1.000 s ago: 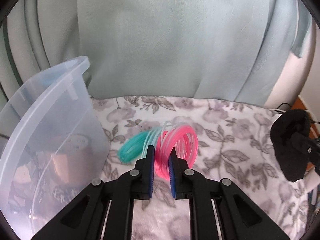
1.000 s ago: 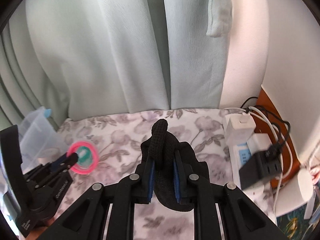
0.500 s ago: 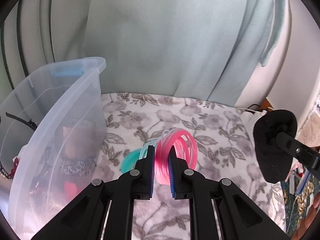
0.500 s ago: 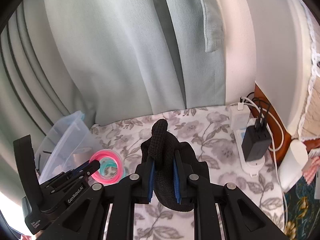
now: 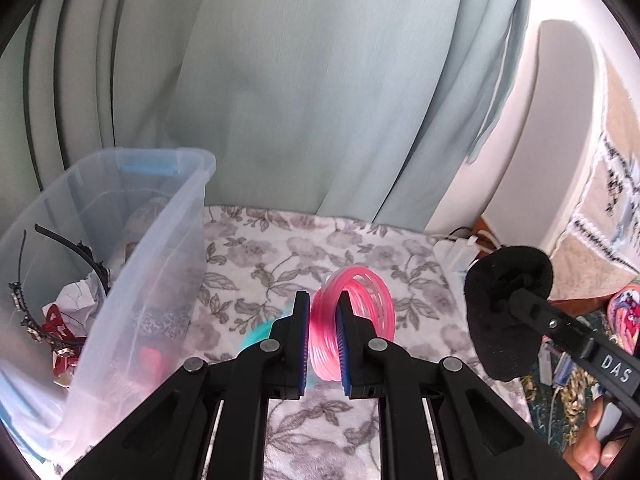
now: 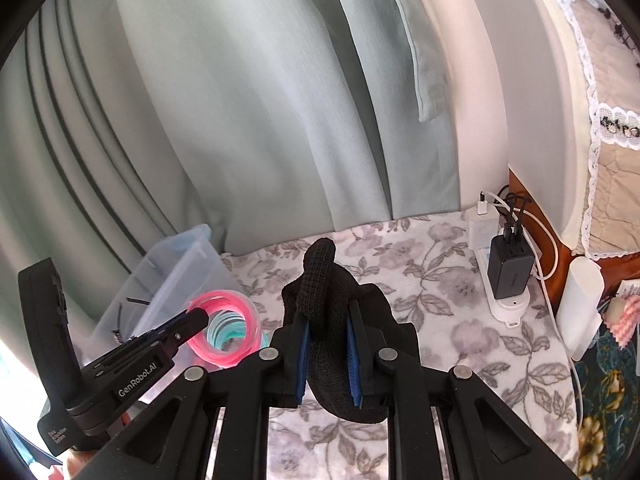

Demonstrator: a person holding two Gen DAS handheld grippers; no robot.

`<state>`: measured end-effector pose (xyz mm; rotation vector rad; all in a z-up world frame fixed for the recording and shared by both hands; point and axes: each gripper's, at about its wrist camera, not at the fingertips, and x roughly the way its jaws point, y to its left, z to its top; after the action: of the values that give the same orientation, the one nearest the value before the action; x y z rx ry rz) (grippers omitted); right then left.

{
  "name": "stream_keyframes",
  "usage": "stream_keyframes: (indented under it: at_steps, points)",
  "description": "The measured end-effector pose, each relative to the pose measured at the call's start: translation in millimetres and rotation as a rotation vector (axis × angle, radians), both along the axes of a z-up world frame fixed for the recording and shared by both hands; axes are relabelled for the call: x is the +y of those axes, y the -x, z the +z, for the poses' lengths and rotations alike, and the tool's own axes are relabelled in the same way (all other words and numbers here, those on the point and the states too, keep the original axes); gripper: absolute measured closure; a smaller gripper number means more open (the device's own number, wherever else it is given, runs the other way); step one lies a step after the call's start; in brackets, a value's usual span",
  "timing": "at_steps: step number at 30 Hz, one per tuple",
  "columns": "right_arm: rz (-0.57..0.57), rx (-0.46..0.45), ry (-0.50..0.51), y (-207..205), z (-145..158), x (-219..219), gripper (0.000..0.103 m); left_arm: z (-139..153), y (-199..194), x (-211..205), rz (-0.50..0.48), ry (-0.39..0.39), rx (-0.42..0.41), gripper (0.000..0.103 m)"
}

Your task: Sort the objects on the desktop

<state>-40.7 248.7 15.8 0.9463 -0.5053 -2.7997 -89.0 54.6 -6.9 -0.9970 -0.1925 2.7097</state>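
My left gripper (image 5: 323,305) is shut on a pink and teal plastic spring coil (image 5: 360,312) and holds it above the floral cloth, right of the clear plastic bin (image 5: 160,240). The coil also shows in the right wrist view (image 6: 224,330), with the left gripper (image 6: 198,316) on it. My right gripper (image 6: 327,314) is shut on a black knit glove (image 6: 320,276) and holds it in the air. The glove shows at the right in the left wrist view (image 5: 504,304).
The bin holds black headbands (image 5: 76,252), crumpled paper and red bits. A power strip with a black charger (image 6: 510,268) and white cables lies at the table's right edge. Pale green curtains (image 5: 300,100) hang behind. A white cylinder (image 6: 580,304) stands at far right.
Both grippers have risen with their loads; the table and bin look farther below. The coil has lifted off the cloth. The bin's inside has come into view.
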Motion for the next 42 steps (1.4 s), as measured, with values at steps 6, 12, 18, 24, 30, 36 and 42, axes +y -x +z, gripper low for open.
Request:
stream_keyframes:
  at_steps: [6, 12, 18, 24, 30, 36, 42]
  points:
    - [0.033, 0.048, 0.041, -16, 14, -4, 0.085, 26, -19, -10, 0.0, -0.052, 0.064, 0.09]
    - [0.066, 0.096, 0.053, -32, 29, -15, 0.085, 48, -39, -22, 0.006, -0.077, 0.132, 0.09]
    - [0.099, 0.135, 0.043, -45, 43, -30, 0.085, 65, -57, -38, 0.023, -0.107, 0.19, 0.09]
    - [0.144, 0.164, 0.029, -51, 52, -48, 0.085, 78, -72, -60, 0.054, -0.136, 0.249, 0.093]
    - [0.189, 0.167, 0.018, -49, 54, -68, 0.085, 80, -76, -81, 0.078, -0.144, 0.274, 0.094]
    - [0.187, 0.133, 0.014, -43, 44, -73, 0.085, 54, -66, -85, 0.04, -0.114, 0.186, 0.094]
    - [0.165, 0.099, 0.034, -34, 30, -66, 0.085, 16, -60, -66, -0.023, 0.007, 0.081, 0.09]
